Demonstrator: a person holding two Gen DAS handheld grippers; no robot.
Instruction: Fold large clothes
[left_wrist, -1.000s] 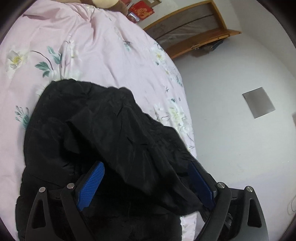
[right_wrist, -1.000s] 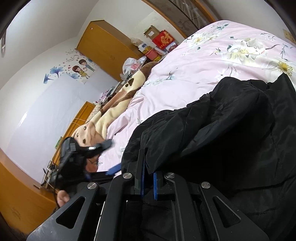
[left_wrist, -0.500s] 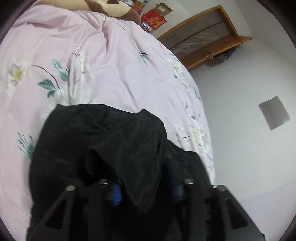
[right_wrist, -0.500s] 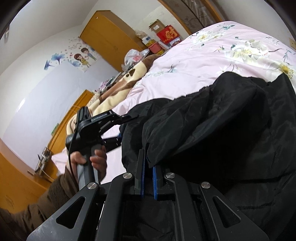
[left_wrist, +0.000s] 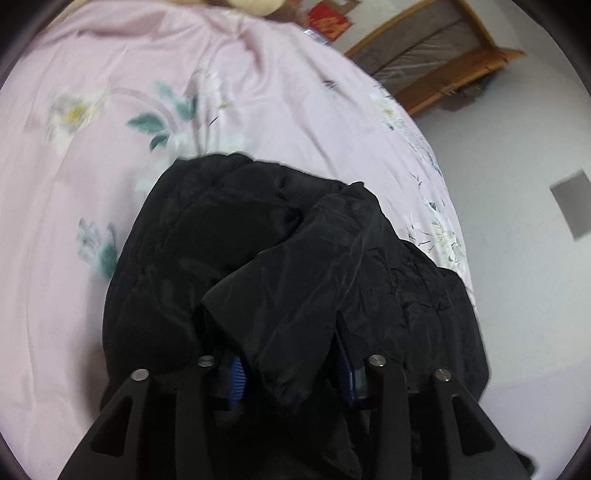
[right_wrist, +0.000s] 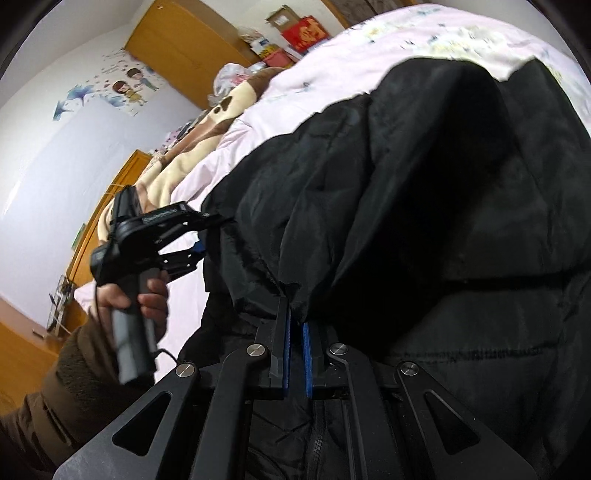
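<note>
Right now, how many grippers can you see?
2. The right gripper is shut on the black jacket near the camera. The left gripper, held in a hand, is at the jacket's left edge.

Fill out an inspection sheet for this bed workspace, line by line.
Surface: pink floral bedspread, smooth, mostly bare.
Job's things: black padded jacket bunched near the bed's edge, one flap folded over.
Clutter: brown and cream blanket at the far side; red box beyond.
Grippers: left gripper has a jacket fold between its pads, jaws just reopening; right gripper pinches the jacket's hem.
Cables: one thin cable trails from the left gripper's handle.
Surroundings: wooden wardrobe, wall stickers, grey floor.
</note>
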